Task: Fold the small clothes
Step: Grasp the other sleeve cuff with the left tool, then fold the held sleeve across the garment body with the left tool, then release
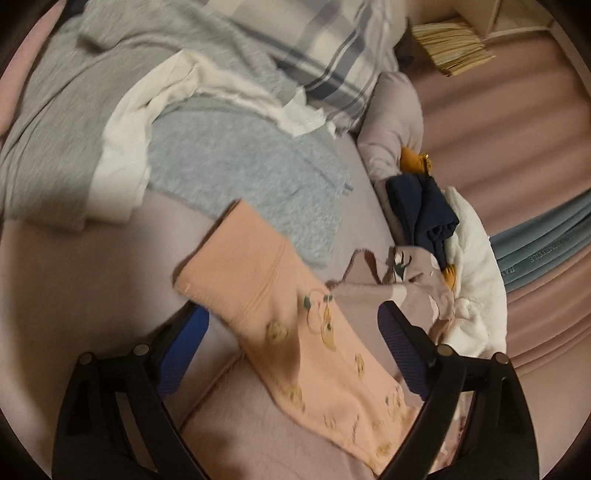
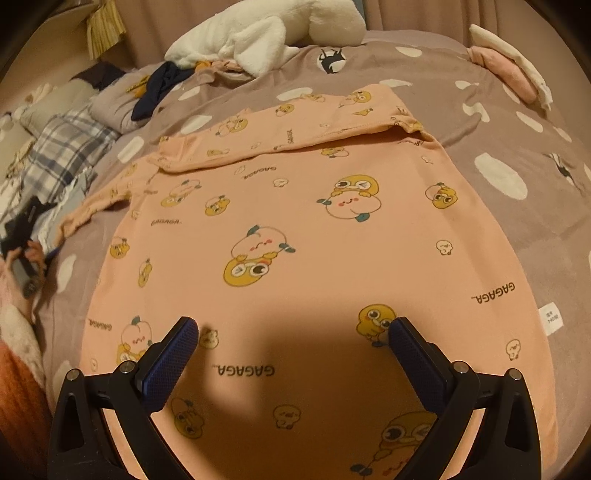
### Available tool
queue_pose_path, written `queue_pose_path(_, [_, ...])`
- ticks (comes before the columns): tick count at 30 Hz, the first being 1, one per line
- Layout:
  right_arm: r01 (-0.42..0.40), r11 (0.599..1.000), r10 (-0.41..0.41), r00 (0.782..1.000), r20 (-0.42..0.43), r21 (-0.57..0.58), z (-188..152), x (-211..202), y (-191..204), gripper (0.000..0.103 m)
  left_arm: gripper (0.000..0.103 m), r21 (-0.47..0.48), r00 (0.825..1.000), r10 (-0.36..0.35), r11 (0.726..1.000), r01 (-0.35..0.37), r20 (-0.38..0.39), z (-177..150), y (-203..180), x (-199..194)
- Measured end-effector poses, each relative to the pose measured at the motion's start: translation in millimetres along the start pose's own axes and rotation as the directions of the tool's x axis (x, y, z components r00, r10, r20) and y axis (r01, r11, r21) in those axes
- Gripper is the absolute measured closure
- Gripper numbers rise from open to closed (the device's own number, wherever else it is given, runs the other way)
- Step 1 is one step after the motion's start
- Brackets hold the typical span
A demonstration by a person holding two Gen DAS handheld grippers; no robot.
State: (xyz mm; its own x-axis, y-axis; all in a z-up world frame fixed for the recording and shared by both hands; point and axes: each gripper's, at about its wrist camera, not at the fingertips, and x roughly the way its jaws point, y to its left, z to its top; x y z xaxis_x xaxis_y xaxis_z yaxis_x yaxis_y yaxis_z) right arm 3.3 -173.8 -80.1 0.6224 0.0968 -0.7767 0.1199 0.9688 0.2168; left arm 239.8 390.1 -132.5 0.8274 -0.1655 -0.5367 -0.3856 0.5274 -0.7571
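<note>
A peach child's shirt (image 2: 306, 236) with yellow cartoon prints lies flat on the mauve spotted bedspread (image 2: 509, 155). One sleeve (image 2: 295, 125) is folded across its top; the other sleeve (image 2: 99, 199) sticks out to the left. In the left wrist view that sleeve (image 1: 295, 317) runs between the fingers of my left gripper (image 1: 295, 325), which is open just above it, cuff pointing away. My right gripper (image 2: 295, 332) is open and empty, hovering over the shirt's lower body. The left gripper and hand also show in the right wrist view (image 2: 22, 243).
Grey and white garments (image 1: 207, 177) and a plaid cloth (image 1: 332, 62) lie beyond the sleeve. A navy garment (image 1: 424, 210) and a white plush toy (image 2: 258, 33) lie at the bed's edge. Folded pink and white items (image 2: 513, 70) lie at the far right.
</note>
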Motion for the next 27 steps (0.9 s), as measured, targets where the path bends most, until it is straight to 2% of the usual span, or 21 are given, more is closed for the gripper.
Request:
queue_pose_path(2, [-0.006, 1.0, 0.006, 1.0, 0.004, 0.013, -0.3, 0.9, -2.5, 0.0, 0.017, -0.012, 0.999, -0.035, 0.999, 0.035, 0.02, 3.6, 4.8, -0.5])
queue_pose_path(4, [-0.008, 1.0, 0.008, 1.0, 0.006, 0.011, -0.9, 1.1, -2.5, 0.0, 0.046, -0.056, 0.996, -0.093, 0.994, 0.094, 0.014, 7.8, 18.6, -0.4])
queue_pose_path(5, [-0.005, 1.0, 0.005, 1.0, 0.008, 0.004, -1.4, 0.8, -1.5, 0.0, 0.054, -0.095, 0.993, -0.118, 0.988, 0.118, 0.01, 11.0, 27.3, 1.2])
queue_pose_path(7, [0.004, 1.0, -0.004, 1.0, 0.009, -0.009, -1.5, 1.7, 0.7, 0.0, 0.078, -0.194, 0.984, -0.176, 0.966, 0.172, -0.006, 17.7, 48.0, 1.5])
queue_pose_path(10, [0.031, 0.999, -0.031, 0.999, 0.012, -0.034, -2.1, 4.2, 4.6, 0.0, 0.091, -0.286, 0.973, -0.231, 0.931, 0.225, 0.012, 20.3, 67.0, -4.6])
queue_pose_path(12, [0.049, 0.997, -0.048, 0.999, 0.013, -0.057, -2.8, 4.7, 7.6, 0.0, 0.097, -0.259, 0.981, -0.19, 0.947, 0.189, 0.021, 19.2, 63.0, -8.9])
queue_pose_path(14, [0.049, 0.996, -0.049, 0.999, 0.013, -0.071, -3.7, 3.5, 8.7, 0.0, 0.097, -0.185, 0.993, -0.118, 0.975, 0.12, 0.024, 15.9, 51.1, -11.8])
queue_pose_path(16, [0.038, 0.997, -0.037, 0.999, 0.013, -0.064, -3.5, 1.9, 6.3, 0.0, 0.097, -0.14, 0.997, -0.078, 0.987, 0.081, 0.026, 13.7, 43.1, -11.5])
queue_pose_path(19, [0.027, 0.999, -0.026, 1.0, 0.012, -0.045, -3.8, 0.8, 2.7, 0.0, 0.098, -0.138, 0.996, -0.083, 0.987, 0.085, 0.025, 12.2, 42.5, -12.0])
queue_pose_path(24, [0.026, 0.998, -0.026, 1.0, 0.011, -0.049, -5.3, -0.5, 2.8, 0.0, 0.099, -0.102, 0.992, -0.094, 0.989, 0.102, 0.082, 13.3, 33.0, -27.2])
queue_pose_path(27, [0.011, 0.999, -0.011, 1.0, 0.005, -0.047, -3.8, -2.5, 1.1, 0.0, 0.099, -0.068, 0.996, -0.05, 0.996, 0.055, 0.077, 13.5, 17.7, -20.1])
